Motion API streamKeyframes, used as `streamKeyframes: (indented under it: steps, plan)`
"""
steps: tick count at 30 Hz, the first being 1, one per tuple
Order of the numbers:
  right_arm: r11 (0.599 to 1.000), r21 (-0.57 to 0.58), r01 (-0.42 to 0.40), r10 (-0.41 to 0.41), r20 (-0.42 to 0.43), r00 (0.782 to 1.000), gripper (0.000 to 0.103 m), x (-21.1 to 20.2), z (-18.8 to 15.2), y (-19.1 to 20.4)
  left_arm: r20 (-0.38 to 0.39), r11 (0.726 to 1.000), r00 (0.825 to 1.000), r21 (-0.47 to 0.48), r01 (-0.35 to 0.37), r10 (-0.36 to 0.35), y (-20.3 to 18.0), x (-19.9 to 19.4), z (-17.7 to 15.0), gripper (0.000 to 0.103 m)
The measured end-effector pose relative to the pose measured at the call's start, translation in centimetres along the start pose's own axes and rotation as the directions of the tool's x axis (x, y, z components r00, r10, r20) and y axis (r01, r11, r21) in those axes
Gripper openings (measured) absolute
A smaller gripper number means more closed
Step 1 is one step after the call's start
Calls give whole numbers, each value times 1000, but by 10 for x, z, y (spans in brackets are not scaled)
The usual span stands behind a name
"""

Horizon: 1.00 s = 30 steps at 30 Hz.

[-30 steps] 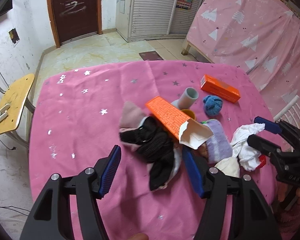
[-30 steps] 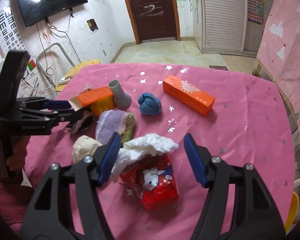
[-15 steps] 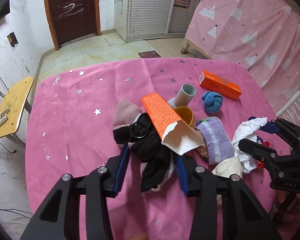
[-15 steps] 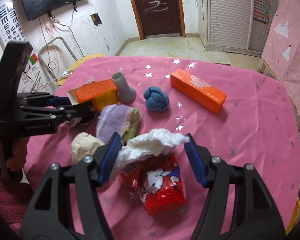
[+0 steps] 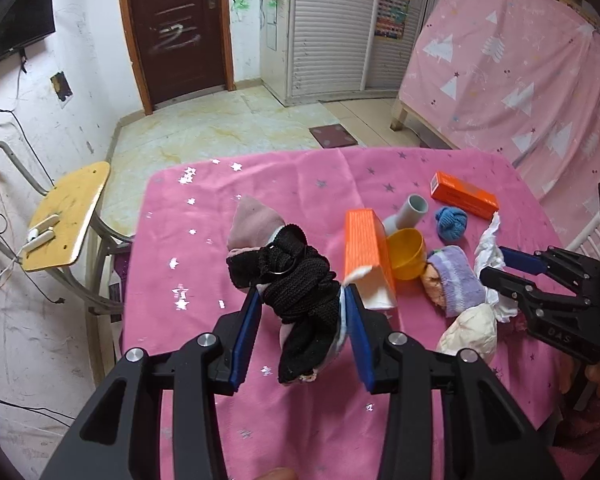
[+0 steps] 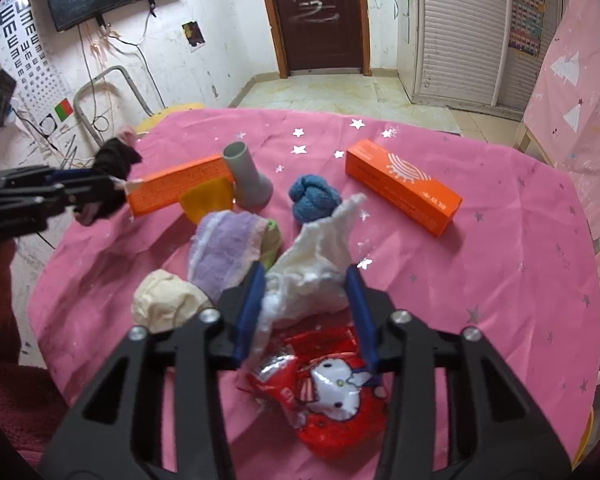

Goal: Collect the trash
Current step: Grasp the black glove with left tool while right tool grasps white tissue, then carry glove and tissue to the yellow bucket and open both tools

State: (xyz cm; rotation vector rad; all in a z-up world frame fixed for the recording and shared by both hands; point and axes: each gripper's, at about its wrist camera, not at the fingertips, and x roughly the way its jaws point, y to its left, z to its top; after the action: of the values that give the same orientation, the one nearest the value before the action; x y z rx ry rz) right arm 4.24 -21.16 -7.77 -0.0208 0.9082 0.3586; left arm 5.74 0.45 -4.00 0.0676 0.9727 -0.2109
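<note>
My left gripper [image 5: 302, 296] is shut on a black sock bundle [image 5: 296, 276] with pink cloth in it, lifted a little off the pink tablecloth [image 5: 204, 216]. An open orange box [image 5: 364, 248] leans against its right finger. My right gripper [image 6: 305, 280] has crumpled white tissue [image 6: 316, 252] between its blue pads; the jaws are closing and the pads press on it. A red cartoon-cat wrapper [image 6: 332, 396] lies under that gripper. In the left wrist view the right gripper [image 5: 492, 264] shows at the table's right edge.
A yellow cup [image 5: 406, 252], a grey tube [image 5: 406, 216], a blue sock ball [image 5: 451, 222], a closed orange box [image 5: 464, 196], a purple sock [image 5: 456, 280] and a cream ball [image 5: 470, 328] crowd the table's right half. A yellow chair [image 5: 66, 224] stands left of the table.
The left jaws closed on the black sock bundle and lifted it. The right jaws narrowed onto the white tissue, pinching it upward; that hand stayed in place.
</note>
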Motion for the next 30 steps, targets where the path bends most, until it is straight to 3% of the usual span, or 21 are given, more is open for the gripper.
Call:
streamKeyframes:
  steps: [4, 8, 30]
  plan:
    - [1000, 13, 2, -2, 18, 1000, 19, -3, 2, -3, 31, 1000, 1000, -3, -4, 4, 1, -14, 2, 34]
    - [1000, 10, 4, -4, 29, 1000, 16, -5, 2, -3, 54, 1000, 999, -6, -5, 6, -1, -23, 7, 34]
    - [996, 87, 30, -46, 184, 982, 15, -64, 2, -43, 83, 999, 996, 40, 17, -20, -45, -35, 31, 35]
